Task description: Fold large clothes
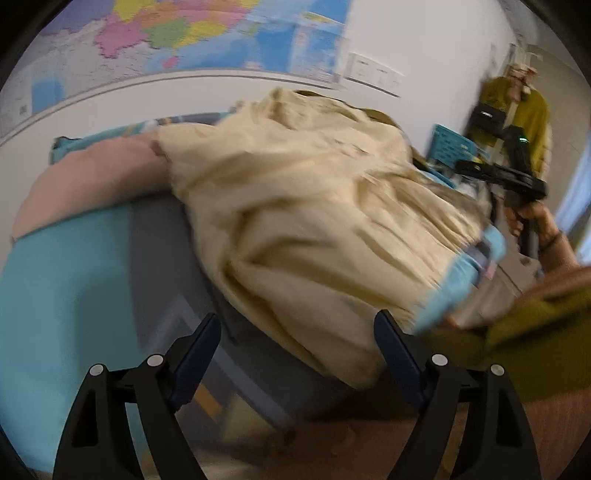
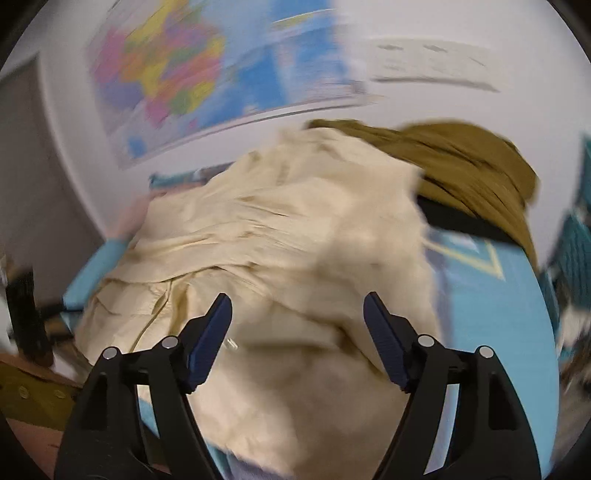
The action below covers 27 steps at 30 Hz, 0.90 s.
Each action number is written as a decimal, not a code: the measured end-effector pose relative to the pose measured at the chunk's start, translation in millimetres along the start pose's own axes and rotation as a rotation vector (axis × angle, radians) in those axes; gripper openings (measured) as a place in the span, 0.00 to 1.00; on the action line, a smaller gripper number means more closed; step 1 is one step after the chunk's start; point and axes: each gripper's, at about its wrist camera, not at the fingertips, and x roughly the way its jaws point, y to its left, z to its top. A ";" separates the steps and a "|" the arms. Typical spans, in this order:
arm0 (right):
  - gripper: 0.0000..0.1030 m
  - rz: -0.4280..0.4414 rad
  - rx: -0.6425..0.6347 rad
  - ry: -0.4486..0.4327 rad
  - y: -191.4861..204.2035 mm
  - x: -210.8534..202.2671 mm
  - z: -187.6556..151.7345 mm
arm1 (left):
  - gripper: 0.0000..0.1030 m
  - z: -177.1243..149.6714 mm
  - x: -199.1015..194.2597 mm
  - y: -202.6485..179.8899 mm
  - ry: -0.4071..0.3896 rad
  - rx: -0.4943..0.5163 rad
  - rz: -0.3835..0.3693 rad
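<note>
The cream garment (image 1: 306, 218) lies crumpled in a heap on the blue table cover (image 1: 66, 295), filling the centre of both wrist views. The left gripper (image 1: 297, 334) has its fingers spread wide apart with nothing between them; the heap sits at its 1 o'clock. The right gripper (image 2: 297, 315) also has its fingers apart, poised over the cream cloth without clamping it. An olive garment (image 2: 465, 166) lies at 1 o'clock behind the heap. A wall map (image 1: 207, 33) hangs at 12 o'clock.

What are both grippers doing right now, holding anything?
Left gripper: open, holding nothing.
Right gripper: open above the cream garment, holding nothing.
</note>
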 end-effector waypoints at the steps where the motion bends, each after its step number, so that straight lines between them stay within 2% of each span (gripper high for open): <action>1: 0.76 -0.005 0.054 -0.001 -15.5 -8.8 -10.3 | 0.83 -4.2 1.6 -5.3 0.009 0.008 -0.018; 4: 0.85 -0.012 0.156 0.035 -46.8 -16.2 -40.0 | 0.84 -9.2 19.3 -21.8 0.045 0.032 0.019; 7: 0.86 0.033 0.252 0.067 -66.3 -10.9 -64.5 | 0.79 -7.9 44.0 -26.7 0.070 0.026 0.137; 8: 0.86 0.073 0.280 0.072 -70.3 -7.3 -71.3 | 0.72 -4.9 50.5 -25.9 0.056 0.010 0.183; 9: 0.86 0.098 0.296 0.072 -69.4 -2.5 -74.4 | 0.53 -2.0 50.6 -23.8 0.038 -0.008 0.194; 10: 0.78 0.128 0.312 0.066 -69.4 1.1 -78.2 | 0.42 3.4 51.5 -18.7 0.029 -0.045 0.185; 11: 0.47 0.172 0.306 0.065 -65.3 4.8 -79.1 | 0.27 9.9 51.6 -11.3 0.029 -0.088 0.182; 12: 0.31 0.197 0.303 0.070 -62.1 6.5 -78.2 | 0.16 14.4 48.8 -5.1 0.019 -0.125 0.168; 13: 0.22 0.229 0.304 0.067 -56.1 5.7 -75.6 | 0.14 20.1 44.7 0.1 0.005 -0.144 0.171; 14: 0.18 0.261 0.299 0.058 -48.1 0.8 -72.4 | 0.12 27.3 35.5 4.1 -0.015 -0.158 0.189; 17: 0.15 0.363 0.266 -0.017 -19.4 -41.0 -58.1 | 0.09 46.0 -1.8 18.0 -0.061 -0.188 0.224; 20: 0.14 0.356 0.188 -0.058 8.3 -77.1 -50.2 | 0.08 56.8 -35.3 32.1 -0.078 -0.210 0.218; 21: 0.15 0.360 0.187 -0.039 13.7 -79.1 -53.1 | 0.09 57.1 -37.8 33.5 -0.073 -0.189 0.219; 22: 0.17 0.361 0.206 -0.004 12.8 -73.7 -56.9 | 0.11 55.1 -35.1 33.8 -0.053 -0.158 0.270; 23: 0.21 0.327 0.216 0.056 12.2 -62.1 -64.5 | 0.13 51.4 -26.0 35.0 -0.016 -0.140 0.306; 25: 0.29 0.224 0.223 0.172 6.9 -38.3 -79.7 | 0.15 41.0 -1.7 38.1 0.069 -0.116 0.303; 27: 0.40 0.137 0.250 0.223 -1.8 -25.7 -89.2 | 0.15 30.5 20.7 35.2 0.123 -0.074 0.325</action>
